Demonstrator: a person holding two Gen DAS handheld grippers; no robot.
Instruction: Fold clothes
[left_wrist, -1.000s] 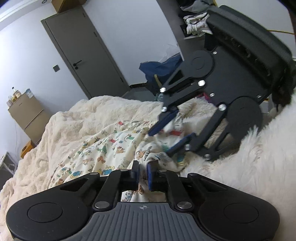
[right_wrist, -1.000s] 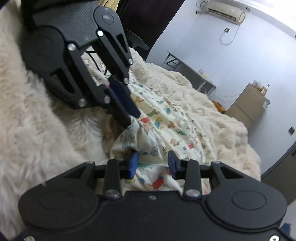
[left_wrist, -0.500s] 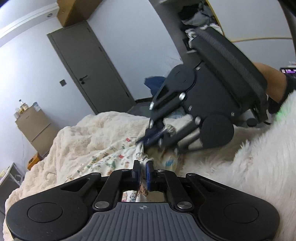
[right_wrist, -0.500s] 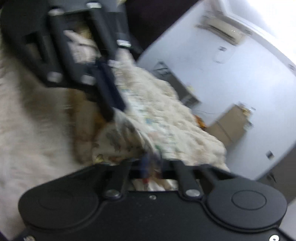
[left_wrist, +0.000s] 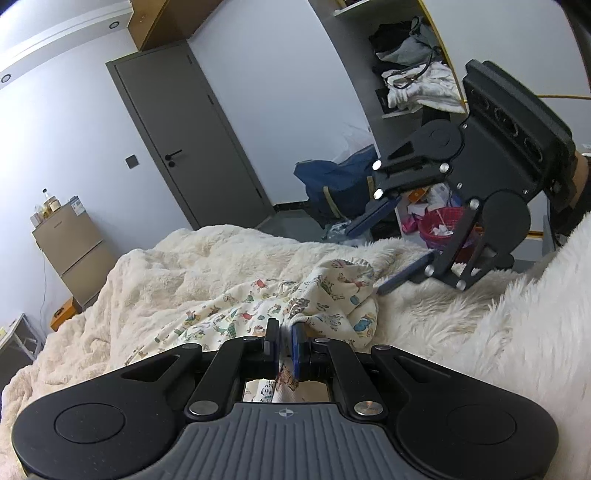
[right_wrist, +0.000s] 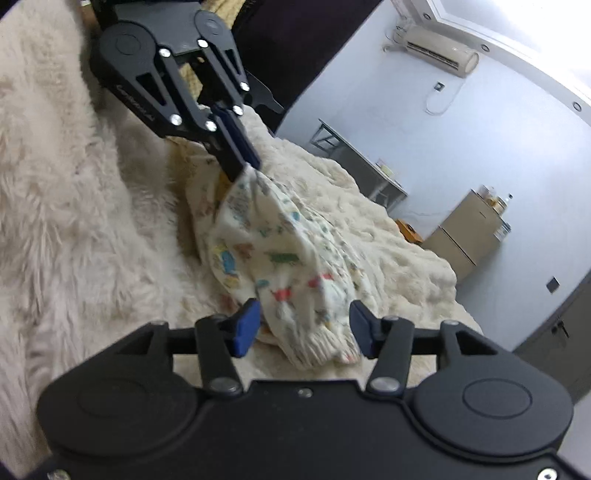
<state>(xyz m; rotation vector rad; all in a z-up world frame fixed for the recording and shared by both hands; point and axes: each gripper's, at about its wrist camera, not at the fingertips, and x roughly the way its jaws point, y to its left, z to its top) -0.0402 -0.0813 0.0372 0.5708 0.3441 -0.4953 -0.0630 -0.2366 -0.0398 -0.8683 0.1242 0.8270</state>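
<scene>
The printed garment (left_wrist: 280, 306), cream with small coloured animals, lies bunched on the fluffy cream blanket (left_wrist: 207, 266) that covers the bed, near the blanket's edge where it meets a longer-haired white fur throw (left_wrist: 517, 332). One fold of the cloth is pinched tight between the nearly closed blue pads of the left gripper (left_wrist: 283, 345); in the right wrist view that same gripper (right_wrist: 242, 164) lifts a peak of the fabric (right_wrist: 280, 258) up off the blanket. The right gripper (right_wrist: 303, 325) stands half wide with its jaws opening; the garment's ribbed hem lies loose between the pads, and neither pad presses it. From the left wrist view the right gripper (left_wrist: 391, 254) hangs clear above the fur, just beside the garment's raised corner. Beyond the cloth the blanket runs bare toward its far edge. Past that edge stand a grey door (left_wrist: 188, 136) and a small fridge (left_wrist: 70, 254).
</scene>
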